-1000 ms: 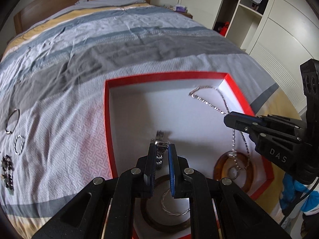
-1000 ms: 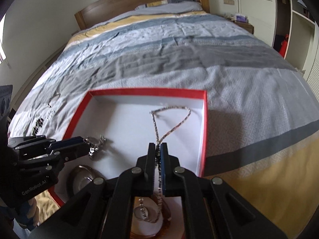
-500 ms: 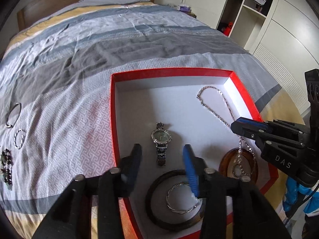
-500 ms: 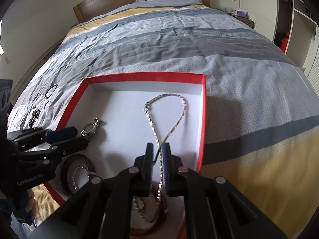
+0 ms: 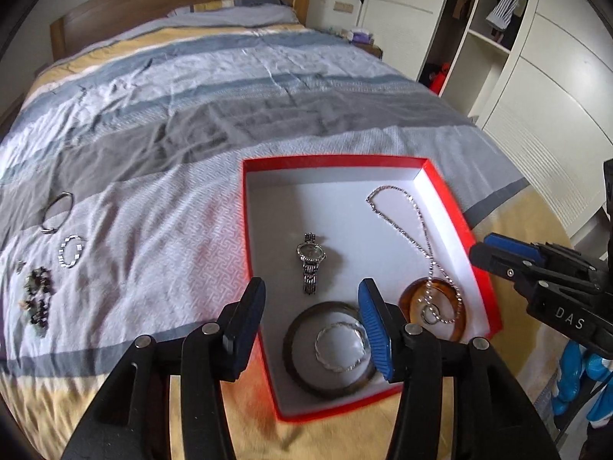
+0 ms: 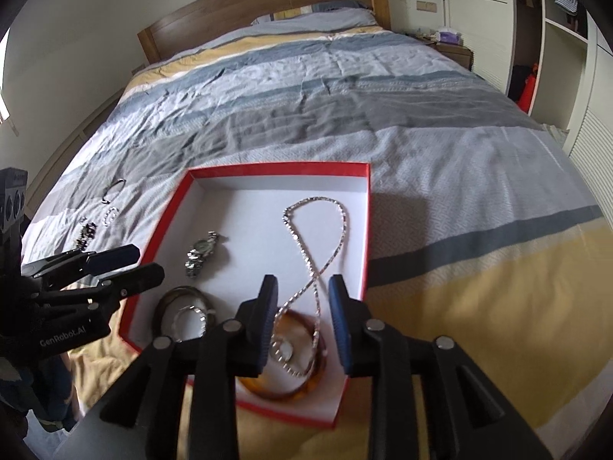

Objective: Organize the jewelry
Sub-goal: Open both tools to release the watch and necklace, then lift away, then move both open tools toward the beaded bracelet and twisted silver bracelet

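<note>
Both grippers hover over the red box [image 5: 458, 211] with jaws opening and nothing between the pads: the left gripper [image 5: 312, 320] above the wristwatch [image 5: 309, 264], the right gripper [image 6: 304, 316] above the silver necklace [image 6: 318, 237]. The watch lies flat on the box's white floor. The necklace loops across it, its lower end draped into an amber bangle [image 5: 456, 316]. Beside that, a dark bangle [image 5: 295, 356] rings a thin silver bracelet [image 5: 339, 347]. Left of the box, on the striped bedspread [image 5: 172, 122], lie a silver bangle [image 5: 57, 212], a small link bracelet [image 5: 71, 257] and dark beads [image 5: 38, 299].
</note>
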`<state>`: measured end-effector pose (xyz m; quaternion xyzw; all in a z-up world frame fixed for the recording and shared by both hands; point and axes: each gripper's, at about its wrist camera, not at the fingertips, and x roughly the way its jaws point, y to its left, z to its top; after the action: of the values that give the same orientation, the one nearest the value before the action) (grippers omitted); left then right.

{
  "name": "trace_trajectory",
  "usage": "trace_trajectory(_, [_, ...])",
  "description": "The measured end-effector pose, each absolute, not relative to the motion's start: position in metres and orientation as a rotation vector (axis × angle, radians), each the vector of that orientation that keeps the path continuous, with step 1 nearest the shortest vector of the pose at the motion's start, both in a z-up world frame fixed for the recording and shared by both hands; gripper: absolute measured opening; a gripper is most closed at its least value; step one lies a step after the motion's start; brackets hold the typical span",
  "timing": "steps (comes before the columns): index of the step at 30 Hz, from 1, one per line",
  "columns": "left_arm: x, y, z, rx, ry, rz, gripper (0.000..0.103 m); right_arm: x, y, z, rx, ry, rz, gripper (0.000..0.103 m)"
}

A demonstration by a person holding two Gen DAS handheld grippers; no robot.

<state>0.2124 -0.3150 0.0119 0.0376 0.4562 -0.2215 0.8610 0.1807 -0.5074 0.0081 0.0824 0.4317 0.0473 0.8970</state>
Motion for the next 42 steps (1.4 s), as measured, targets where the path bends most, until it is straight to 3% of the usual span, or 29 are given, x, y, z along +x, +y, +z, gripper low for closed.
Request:
trace_trajectory(8, [0.171,-0.285,0.039,0.09,0.936,-0.422,0.051,0.135,-0.487,0.032,0.186,0.864,0.079,0.032])
trace_trajectory(23, [0.096,-0.197,0.079,0.07,0.847,-0.27,0.078,0.064,-0.427,0.062,0.187,0.82,0.089,0.039])
trace_trajectory(42, [0.019,-0.099,0.107,-0.014,0.766,-0.085,0.085,0.003,-0.358,0.091,0.11,0.778,0.139,0.046])
